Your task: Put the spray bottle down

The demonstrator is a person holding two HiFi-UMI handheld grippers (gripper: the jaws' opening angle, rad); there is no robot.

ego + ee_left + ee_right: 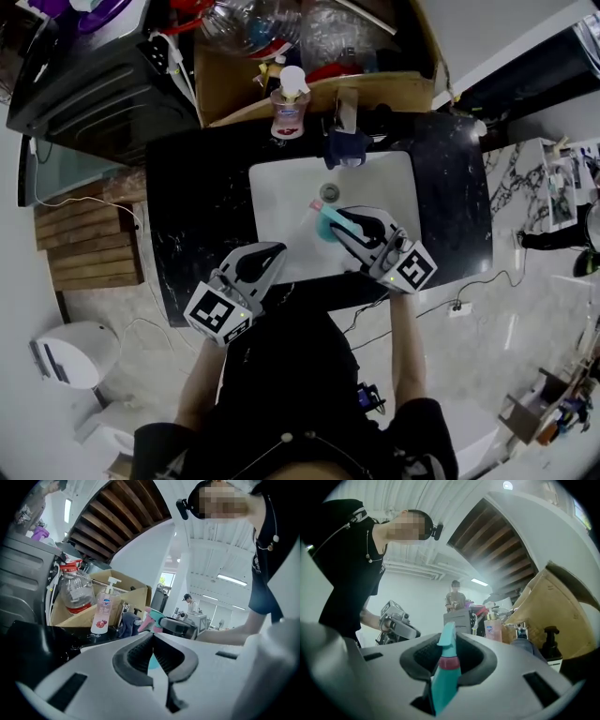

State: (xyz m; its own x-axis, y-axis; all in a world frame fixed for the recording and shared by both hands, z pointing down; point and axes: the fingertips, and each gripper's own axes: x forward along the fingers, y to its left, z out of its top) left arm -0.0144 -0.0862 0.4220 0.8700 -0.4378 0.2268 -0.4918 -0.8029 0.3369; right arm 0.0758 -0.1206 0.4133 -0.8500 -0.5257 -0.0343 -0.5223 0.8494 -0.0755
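A teal spray bottle [325, 225] with a pink collar hangs over the white sink [281, 192]. My right gripper [336, 223] is shut on it. In the right gripper view the spray bottle [444, 677] stands upright between the jaws of the right gripper [449, 644], its nozzle poking above them. My left gripper [275, 253] hovers at the sink's front left edge, shut with nothing in it. In the left gripper view the left gripper [153, 640] has its tips touching, and the spray bottle [153, 619] shows beyond them.
A pink soap pump bottle [291, 103] and a faucet [345, 131] stand behind the sink on the black counter [197, 216]. A cardboard box [230, 89] with plastic bottles sits at the back. A dark appliance [94, 80] stands at the left. The drain [329, 192] lies near the bottle.
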